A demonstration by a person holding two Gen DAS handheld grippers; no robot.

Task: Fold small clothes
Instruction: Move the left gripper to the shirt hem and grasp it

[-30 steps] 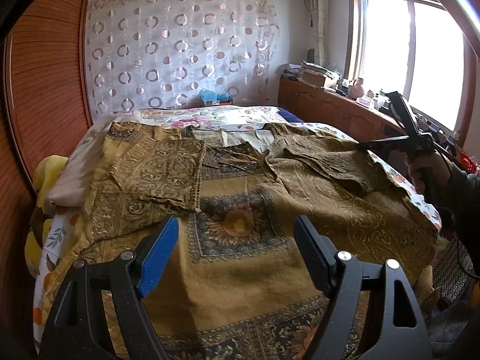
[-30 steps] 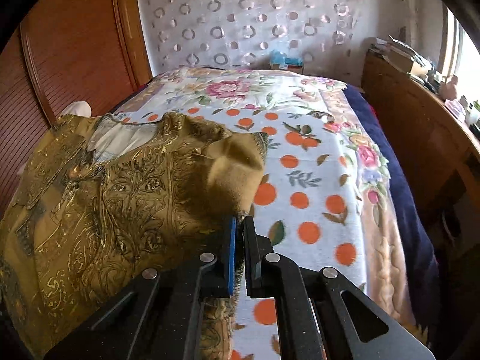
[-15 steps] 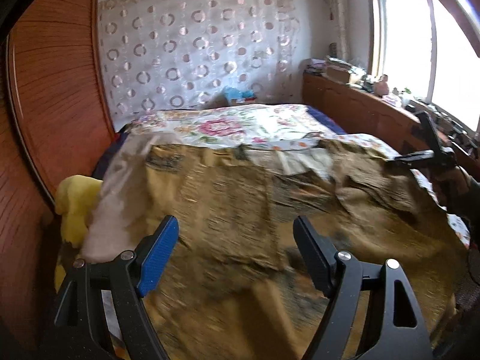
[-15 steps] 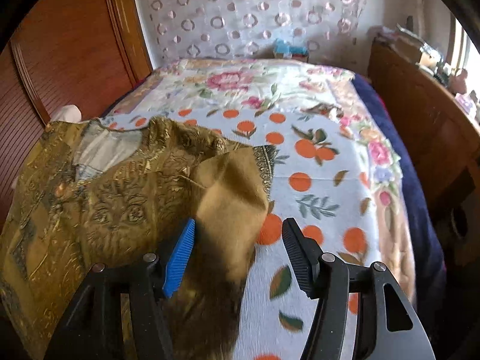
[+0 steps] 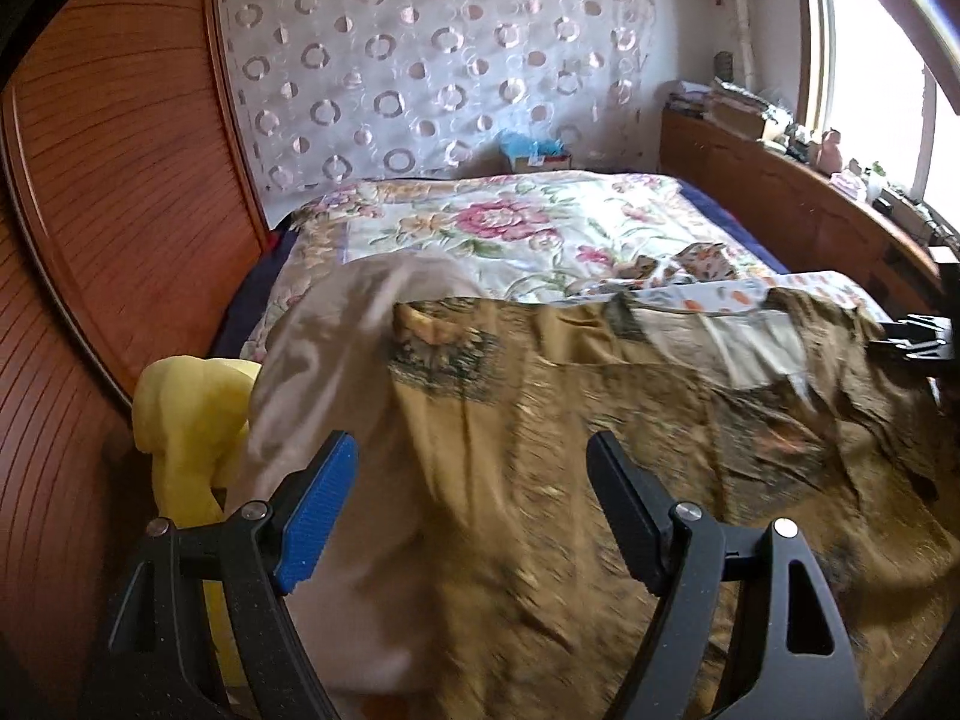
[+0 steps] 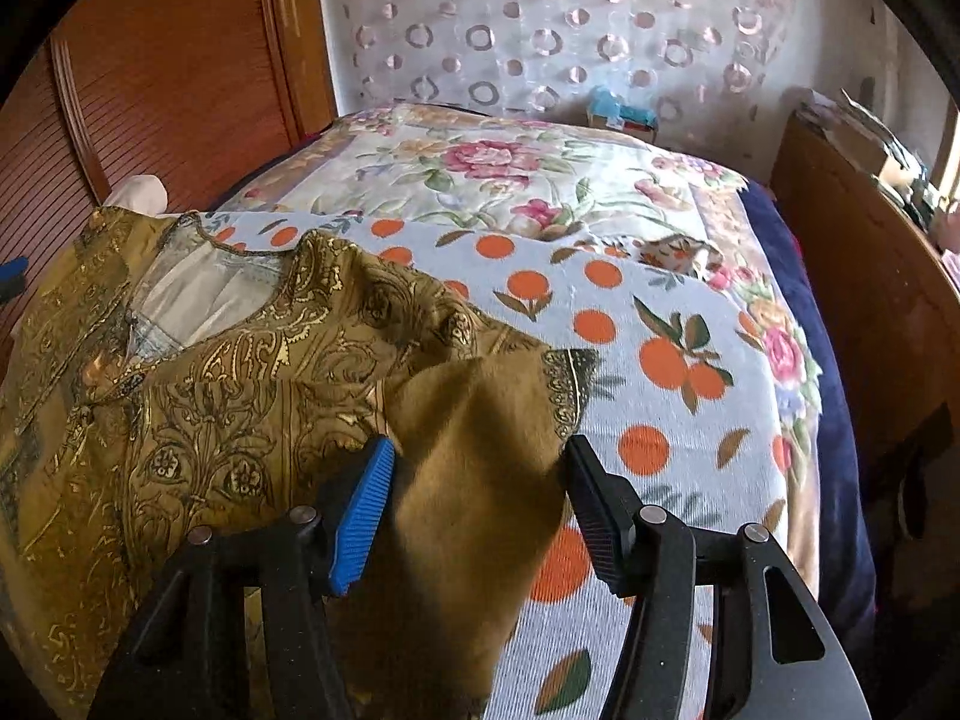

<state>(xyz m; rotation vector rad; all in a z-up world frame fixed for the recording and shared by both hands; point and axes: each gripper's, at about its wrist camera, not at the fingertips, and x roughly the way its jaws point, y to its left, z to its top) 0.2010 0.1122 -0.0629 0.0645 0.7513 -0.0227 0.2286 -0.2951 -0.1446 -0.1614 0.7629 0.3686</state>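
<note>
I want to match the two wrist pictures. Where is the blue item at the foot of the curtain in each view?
Left wrist view: the blue item sits above the middle, against the circle-patterned curtain, beyond the flowered bedspread.
Right wrist view: it lies in the upper right of centre, again at the curtain's foot.
Shared landmark: the big pink flower on the bedspread, just in front of it.

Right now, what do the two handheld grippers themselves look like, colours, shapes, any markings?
Both look alike. The left gripper and the right gripper each have two matte black plastic arms with triangular cut-outs and round silver rivets at the joints. On each, the finger on the picture's left carries a ribbed bright blue pad, while the other finger's ribbed pad is black. No cables, lettering or sleeves show.
</note>
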